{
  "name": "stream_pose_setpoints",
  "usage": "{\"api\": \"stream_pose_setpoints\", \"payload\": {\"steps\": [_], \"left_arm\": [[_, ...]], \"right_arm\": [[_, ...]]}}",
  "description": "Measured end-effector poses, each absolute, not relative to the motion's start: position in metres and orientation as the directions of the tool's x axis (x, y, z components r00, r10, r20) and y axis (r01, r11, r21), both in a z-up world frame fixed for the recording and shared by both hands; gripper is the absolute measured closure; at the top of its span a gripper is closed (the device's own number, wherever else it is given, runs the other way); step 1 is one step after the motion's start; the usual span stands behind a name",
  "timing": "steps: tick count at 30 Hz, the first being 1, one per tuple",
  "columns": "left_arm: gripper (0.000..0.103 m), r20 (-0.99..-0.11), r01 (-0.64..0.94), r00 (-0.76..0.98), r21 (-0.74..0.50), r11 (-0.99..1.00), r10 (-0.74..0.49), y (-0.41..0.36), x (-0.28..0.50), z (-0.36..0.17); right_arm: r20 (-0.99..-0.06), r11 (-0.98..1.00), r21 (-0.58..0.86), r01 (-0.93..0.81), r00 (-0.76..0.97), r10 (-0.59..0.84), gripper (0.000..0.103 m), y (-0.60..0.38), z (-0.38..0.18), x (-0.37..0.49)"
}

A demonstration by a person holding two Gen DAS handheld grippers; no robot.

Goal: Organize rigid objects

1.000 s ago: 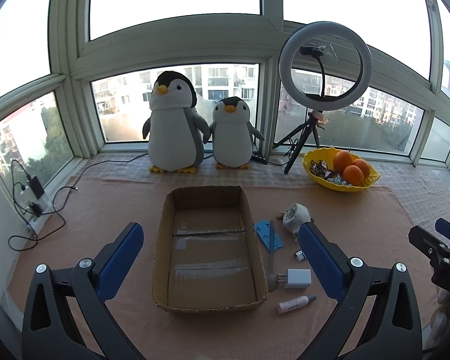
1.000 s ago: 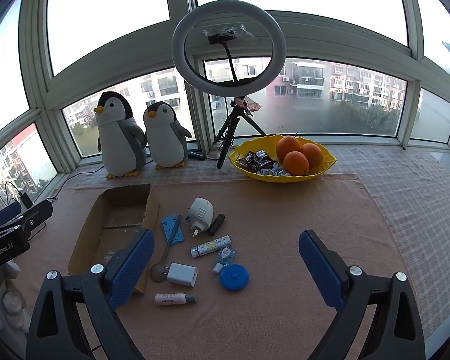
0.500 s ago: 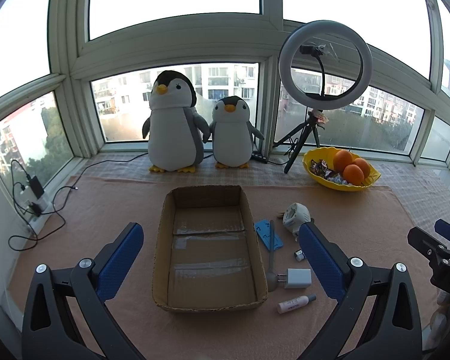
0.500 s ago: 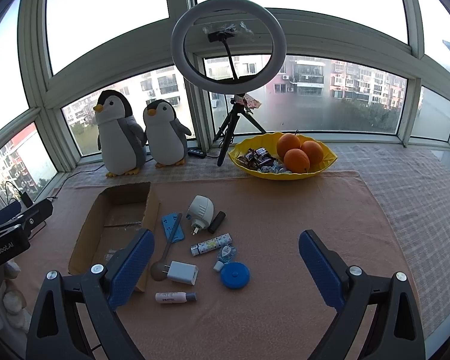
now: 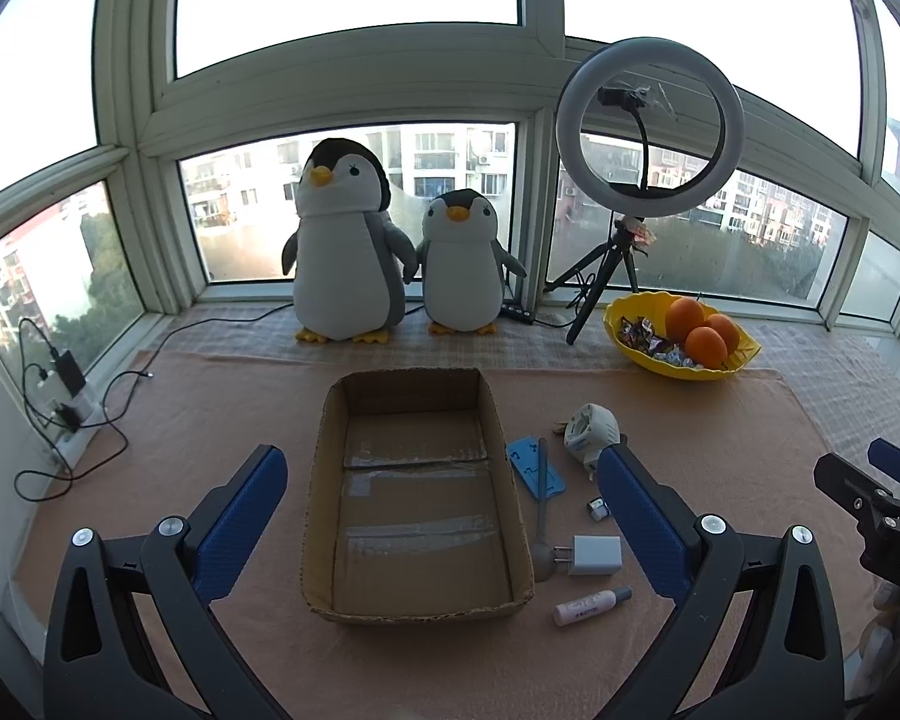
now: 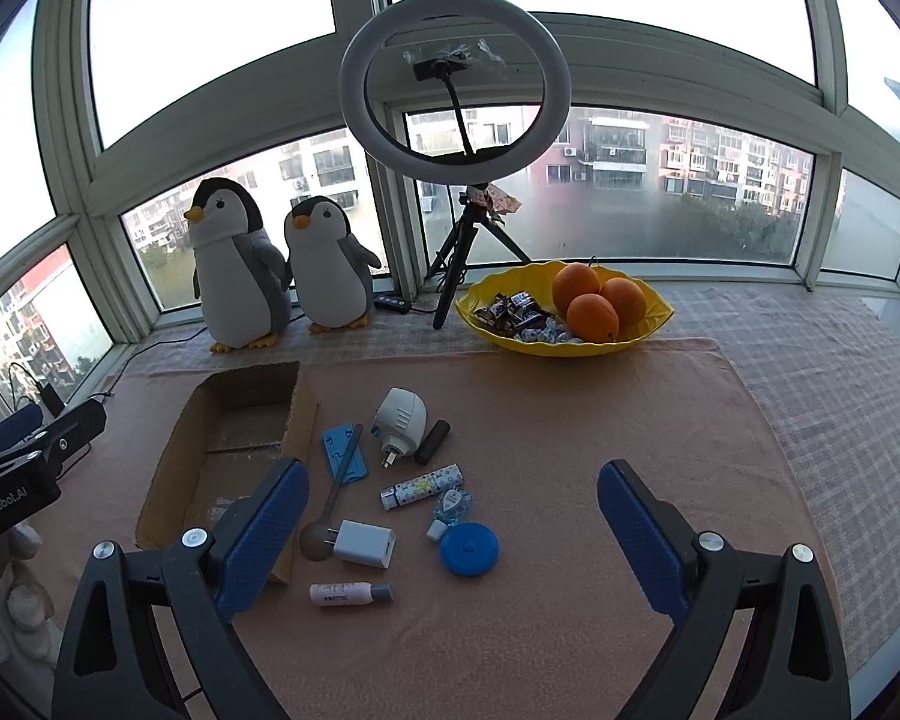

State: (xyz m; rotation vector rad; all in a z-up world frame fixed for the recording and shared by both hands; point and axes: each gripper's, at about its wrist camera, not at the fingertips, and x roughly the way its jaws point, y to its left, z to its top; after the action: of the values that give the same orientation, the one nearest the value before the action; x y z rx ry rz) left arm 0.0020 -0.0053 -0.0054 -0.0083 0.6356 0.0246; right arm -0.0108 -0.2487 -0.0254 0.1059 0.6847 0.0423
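Box (image 5: 417, 504) empty between left gripper (image 5: 435, 510) fingers, spread wide, holding nothing. Clutter — charger (image 6: 363, 543), spoon (image 6: 330, 510), bottle (image 6: 349, 593), blue disc (image 6: 469, 548) — between right gripper (image 6: 453, 534) fingers, equally wide, empty. Nothing packed yet.

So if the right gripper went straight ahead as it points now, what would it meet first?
Probably the bare pink cloth just right of the small clutter; the blue round case lies slightly left of that line. Depth is hard to judge, so it may clip it.

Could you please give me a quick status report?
Left gripper and right gripper open, holding nothing. Brown cardboard box empty; white charger cube beside it. Nothing in the way.
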Motion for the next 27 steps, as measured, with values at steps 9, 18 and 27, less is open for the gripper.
{"api": "stream_pose_setpoints", "payload": {"steps": [9, 18, 27], "left_arm": [[0.0, -0.595, -0.025, 0.804, -0.001, 1.0, 0.019, -0.006, 0.002, -0.006], [0.0, -0.6, -0.022, 0.799, -0.001, 1.0, 0.017, -0.006, 0.004, -0.009], [0.0, -0.62, -0.042, 0.784, 0.003, 0.999, 0.035, 0.005, 0.011, -0.018]], "right_arm": [[-0.632, 0.994, 0.112, -0.003, 0.771, 0.073, 0.008, -0.25, -0.026, -0.011], [-0.638, 0.994, 0.109, 0.001, 0.767, 0.069, 0.008, -0.249, -0.028, -0.009], [-0.645, 0.995, 0.103, 0.005, 0.761, 0.063, 0.008, -0.25, -0.032, -0.007]]}}
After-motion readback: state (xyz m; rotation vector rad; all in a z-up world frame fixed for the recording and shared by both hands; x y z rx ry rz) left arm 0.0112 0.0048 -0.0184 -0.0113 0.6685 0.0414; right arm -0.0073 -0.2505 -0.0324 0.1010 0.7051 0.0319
